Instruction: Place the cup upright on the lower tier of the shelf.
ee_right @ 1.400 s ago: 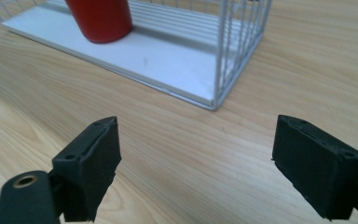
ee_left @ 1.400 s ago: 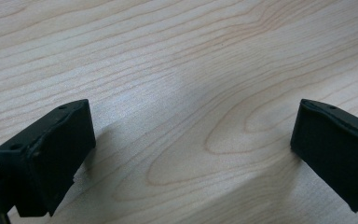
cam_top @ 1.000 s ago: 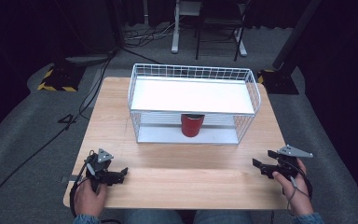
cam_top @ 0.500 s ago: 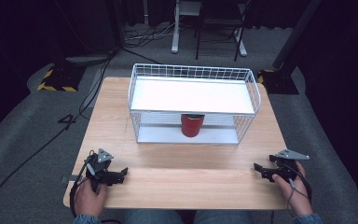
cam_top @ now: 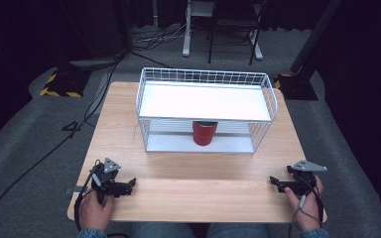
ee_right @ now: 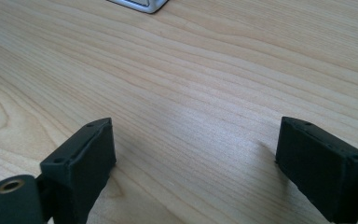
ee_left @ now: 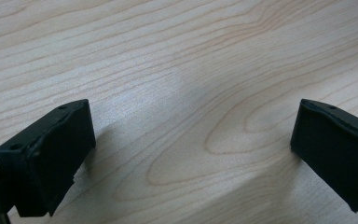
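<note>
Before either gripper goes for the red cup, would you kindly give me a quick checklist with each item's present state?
1. Left gripper open, nothing between the jaws: ok.
2. Right gripper open, nothing between the jaws: ok.
3. Red cup upright on the lower shelf of the wire rack: ok.
4. Front of the rack open for reaching the cup: cannot tell.
5. Table bare between grippers and rack: ok.
6. Cup contents: cannot tell.
</note>
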### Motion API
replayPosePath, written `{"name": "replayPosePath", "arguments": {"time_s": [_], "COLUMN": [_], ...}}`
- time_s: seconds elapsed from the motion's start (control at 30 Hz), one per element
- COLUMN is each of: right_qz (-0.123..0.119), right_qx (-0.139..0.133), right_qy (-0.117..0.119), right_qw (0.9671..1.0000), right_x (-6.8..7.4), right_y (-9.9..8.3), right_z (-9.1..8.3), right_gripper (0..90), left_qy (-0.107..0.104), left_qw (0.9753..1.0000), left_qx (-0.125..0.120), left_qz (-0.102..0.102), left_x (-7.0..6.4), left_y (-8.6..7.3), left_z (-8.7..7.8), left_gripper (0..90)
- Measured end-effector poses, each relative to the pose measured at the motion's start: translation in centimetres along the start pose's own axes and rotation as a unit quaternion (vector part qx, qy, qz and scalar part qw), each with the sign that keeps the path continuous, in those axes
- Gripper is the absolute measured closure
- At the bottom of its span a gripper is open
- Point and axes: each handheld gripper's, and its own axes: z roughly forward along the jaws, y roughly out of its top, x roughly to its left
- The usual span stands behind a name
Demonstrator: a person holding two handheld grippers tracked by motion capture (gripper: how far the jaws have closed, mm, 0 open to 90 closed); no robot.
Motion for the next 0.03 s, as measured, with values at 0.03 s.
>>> {"name": "replayPosePath", "arguments": {"time_s": [0.03], "right_qz": [0.000], "right_qx": [0.000], "right_qy": [0.000], "right_qw": [1.0000], "right_x": [0.00], "right_y": [0.00], "right_z": [0.00], "right_gripper": [12.1], "left_qy": [0.000], "left_qw": [1.0000], "left_qx": [0.000], "left_qz": [0.000], "left_x": [0.01], "left_y": [0.00], "left_z": [0.00], "left_gripper": [0.0]}}
